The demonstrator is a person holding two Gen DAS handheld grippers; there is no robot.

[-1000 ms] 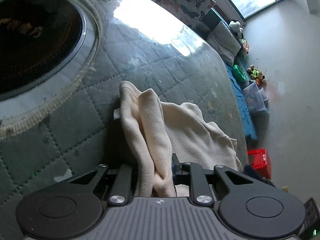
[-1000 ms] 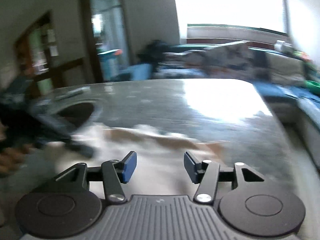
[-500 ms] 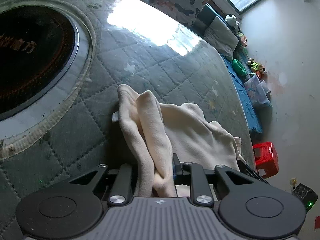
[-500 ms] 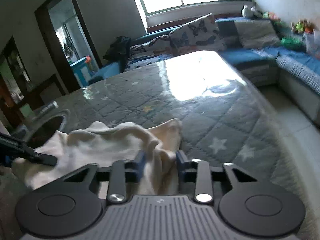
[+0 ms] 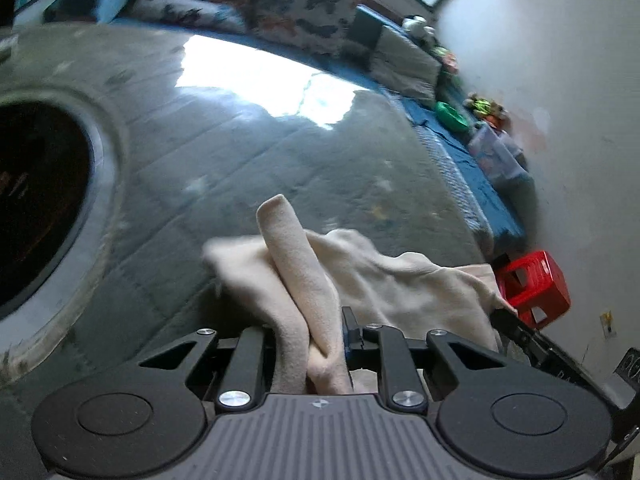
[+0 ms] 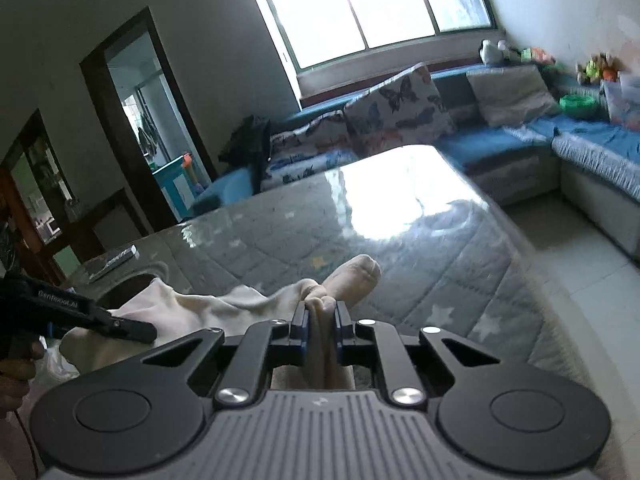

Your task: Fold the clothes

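Now my left fingers (image 5: 308,336) are clamped on a bunched fold of the cream cloth (image 5: 384,280), which rises between them and drapes rightward above the quilted counter (image 5: 248,152). Left of it lies the dark round inset (image 5: 36,200) in the counter. My right fingers (image 6: 322,320) pinch another gathered edge of the cloth tightly, a rolled end poking up past them. Farther right stand the red stool (image 5: 534,282) and blue sofa (image 6: 592,144).
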